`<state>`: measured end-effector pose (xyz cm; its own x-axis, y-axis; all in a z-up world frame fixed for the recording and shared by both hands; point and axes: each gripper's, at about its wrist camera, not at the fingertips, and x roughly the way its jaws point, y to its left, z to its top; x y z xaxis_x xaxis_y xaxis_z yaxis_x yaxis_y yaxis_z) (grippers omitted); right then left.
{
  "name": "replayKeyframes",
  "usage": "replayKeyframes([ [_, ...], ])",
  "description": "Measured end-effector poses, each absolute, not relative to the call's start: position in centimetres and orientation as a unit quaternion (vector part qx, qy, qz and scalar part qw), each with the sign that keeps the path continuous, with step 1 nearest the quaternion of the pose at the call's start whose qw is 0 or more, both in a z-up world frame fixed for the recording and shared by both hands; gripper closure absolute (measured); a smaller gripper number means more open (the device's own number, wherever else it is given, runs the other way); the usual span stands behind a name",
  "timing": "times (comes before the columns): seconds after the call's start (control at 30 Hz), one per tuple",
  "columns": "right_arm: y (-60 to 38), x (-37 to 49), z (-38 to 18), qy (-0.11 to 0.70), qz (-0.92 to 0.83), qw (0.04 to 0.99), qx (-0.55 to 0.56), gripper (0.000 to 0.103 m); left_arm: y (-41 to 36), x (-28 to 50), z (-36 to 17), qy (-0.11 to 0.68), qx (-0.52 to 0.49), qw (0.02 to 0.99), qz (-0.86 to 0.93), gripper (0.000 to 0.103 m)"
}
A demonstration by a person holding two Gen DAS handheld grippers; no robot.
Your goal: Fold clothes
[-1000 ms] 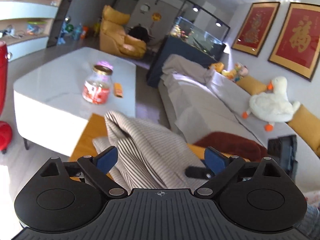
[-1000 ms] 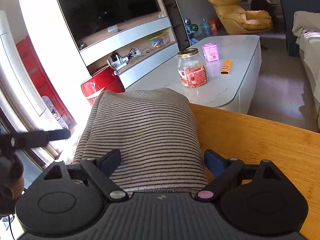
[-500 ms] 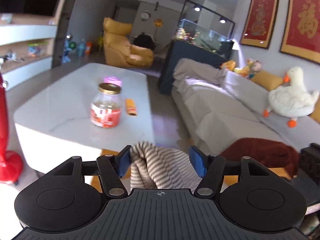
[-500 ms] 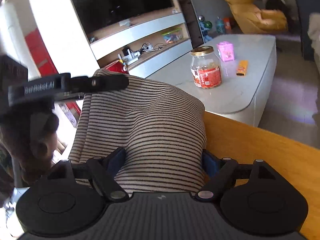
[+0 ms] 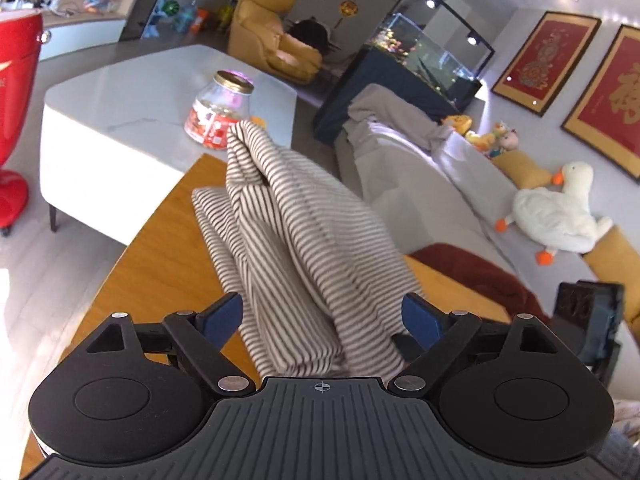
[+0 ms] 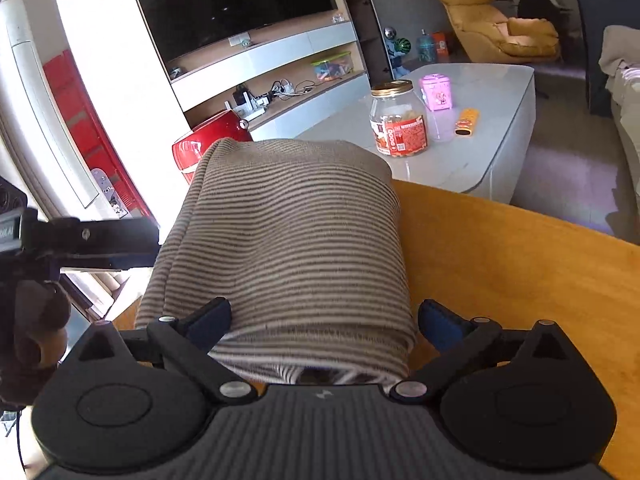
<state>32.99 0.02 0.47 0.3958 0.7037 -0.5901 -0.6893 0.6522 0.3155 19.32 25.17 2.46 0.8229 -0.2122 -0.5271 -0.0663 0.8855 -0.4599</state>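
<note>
The left gripper [image 5: 322, 316] has its two blue fingers spread wide, one on each side of the striped cloth [image 5: 304, 240], and it holds nothing. The cloth could slide off the near edge of the wooden table [image 5: 160, 256], because one part stands up in a loose bump and nothing pins it down. The right gripper [image 6: 324, 322] is spread wide too, with the cloth between its fingers, and it grips nothing. If it pushes forward it could shove the folds out of line. The cloth is tan with thin dark stripes. It lies in a thick, doubled-over pile on the table, rounded on top, with its layers showing at the near end
</note>
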Motion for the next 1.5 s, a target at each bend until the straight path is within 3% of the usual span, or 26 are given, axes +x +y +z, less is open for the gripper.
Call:
replayKeyframes([
  [0.23, -3.7, 28.7, 1.0, 0.339, 0.355, 0.871, -0.015, 0.000, 19.3, 15.5, 0.8, 0.308, -0.190, 0.932, 0.039, 0.000],
  [0.73, -6.2, 27.6, -1.2, 0.343, 0.210, 0.911, -0.092, 0.000, 10.8, 15.5, 0.2, 0.336, -0.079, 0.907, 0.242, 0.000],
  [1.5, -6.4, 27.9, -1.9, 0.329, 0.258, 0.904, -0.091, 0.000, 10.3, 17.0, 0.4, 0.334, -0.081, 0.909, 0.236, 0.000],
])
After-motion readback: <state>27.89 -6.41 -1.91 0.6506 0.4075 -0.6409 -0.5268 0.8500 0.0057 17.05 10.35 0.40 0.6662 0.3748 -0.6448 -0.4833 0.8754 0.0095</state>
